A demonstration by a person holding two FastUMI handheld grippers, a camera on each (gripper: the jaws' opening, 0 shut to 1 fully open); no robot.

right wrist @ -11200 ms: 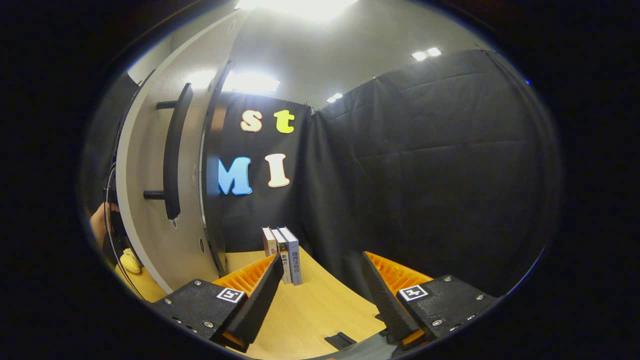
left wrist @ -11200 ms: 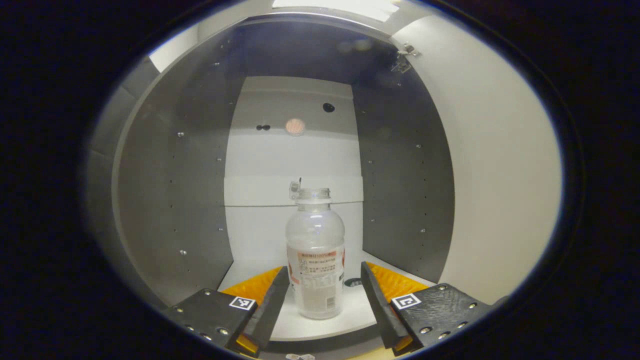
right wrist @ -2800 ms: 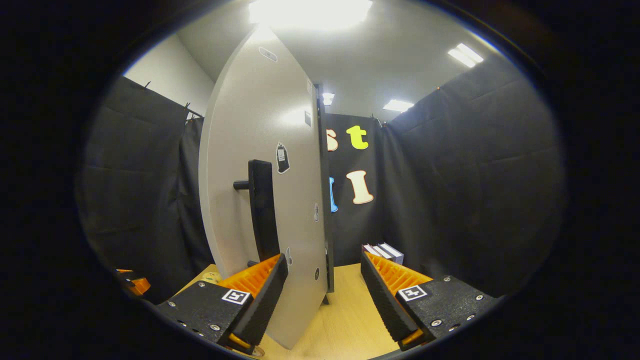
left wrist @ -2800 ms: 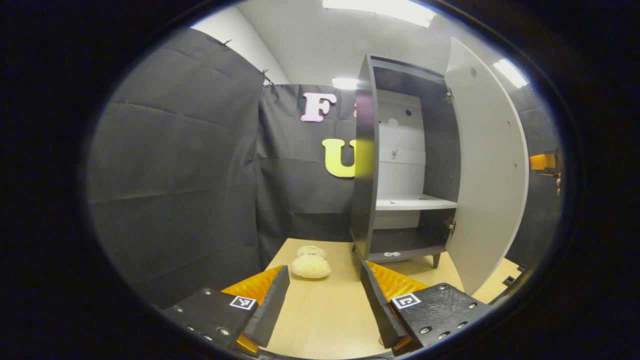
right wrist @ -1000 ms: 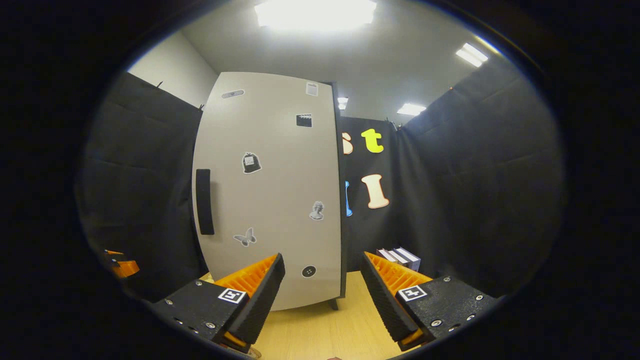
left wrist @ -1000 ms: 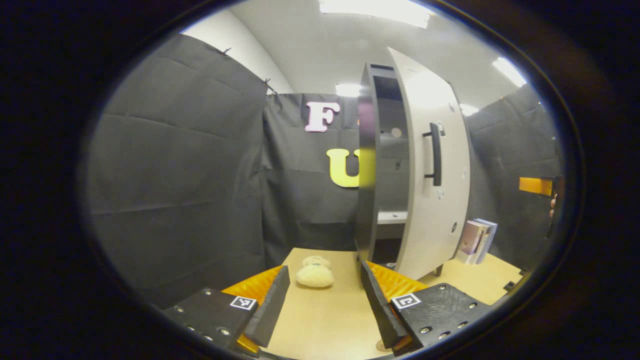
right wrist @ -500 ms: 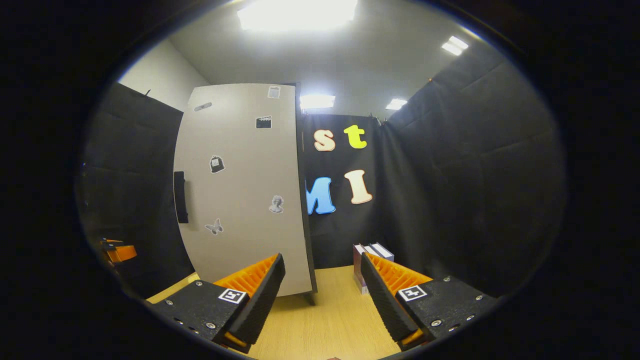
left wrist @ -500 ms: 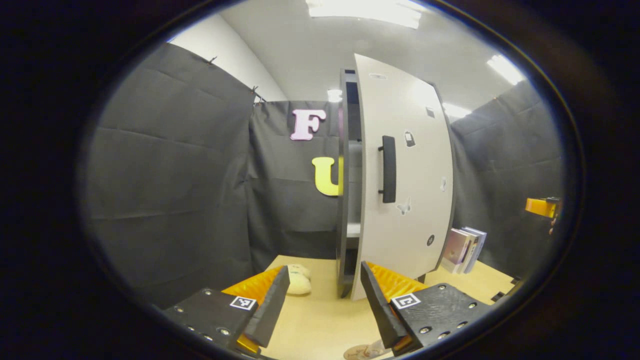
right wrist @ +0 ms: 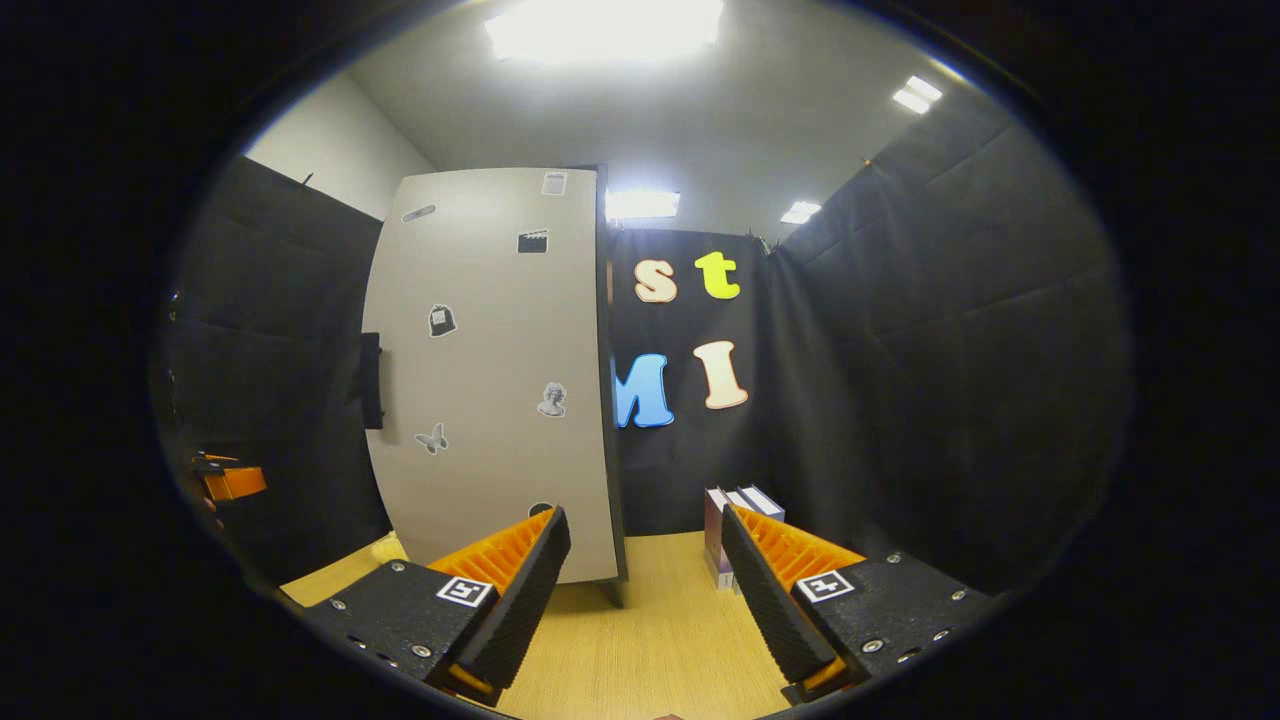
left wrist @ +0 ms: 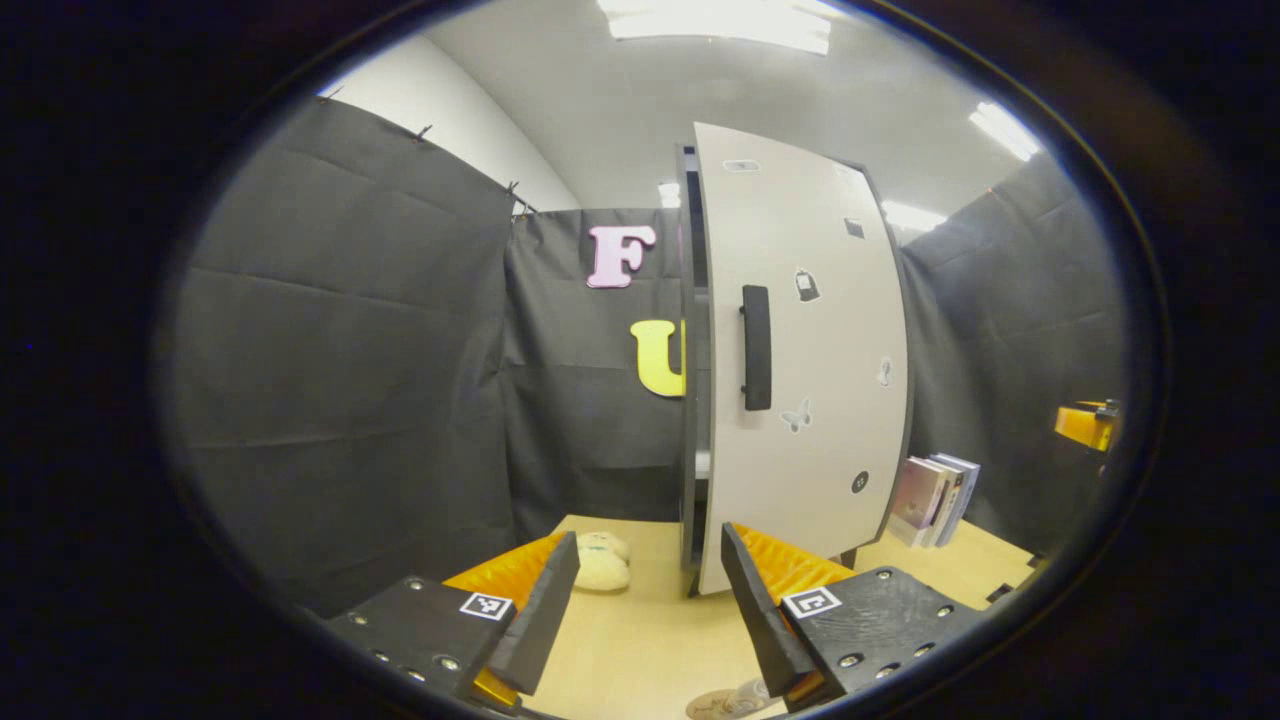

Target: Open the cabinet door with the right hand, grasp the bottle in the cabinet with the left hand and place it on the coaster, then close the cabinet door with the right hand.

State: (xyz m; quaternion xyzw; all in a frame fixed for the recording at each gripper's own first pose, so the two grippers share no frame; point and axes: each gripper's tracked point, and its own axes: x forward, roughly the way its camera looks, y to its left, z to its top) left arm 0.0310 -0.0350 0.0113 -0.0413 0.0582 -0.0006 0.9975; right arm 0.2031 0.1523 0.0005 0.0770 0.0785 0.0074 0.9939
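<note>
Left gripper (left wrist: 648,610) wide and holding nothing, right gripper (right wrist: 645,590) likewise, cabinet door (left wrist: 800,350) nearly closed with stickers too small to read, coaster (left wrist: 722,704) at table's (left wrist: 640,640) near edge, books (left wrist: 935,485) beside cabinet.

- my cabinet door (left wrist: 810,400) is a pale grey-white, dotted with small dark and grey stickers: a butterfly (left wrist: 796,416), a bust (right wrist: 551,399), a round black dot (left wrist: 860,482).
- the door's handle (left wrist: 756,347) is black.
- the cabinet (left wrist: 690,400) frame edge is dark grey.
- the desk (right wrist: 650,640) under me is light wood with a fine grain.
- the plush toy (left wrist: 600,562) is cream.
- the books (left wrist: 935,487) have pinkish, white and grey-blue covers.
- the coaster (left wrist: 722,704) edge i can see is beige with a faint pattern.
- the booth's cloth wall (left wrist: 350,350) is black.
- the ceiling (right wrist: 650,120) is white-grey with bright white lights.
</note>
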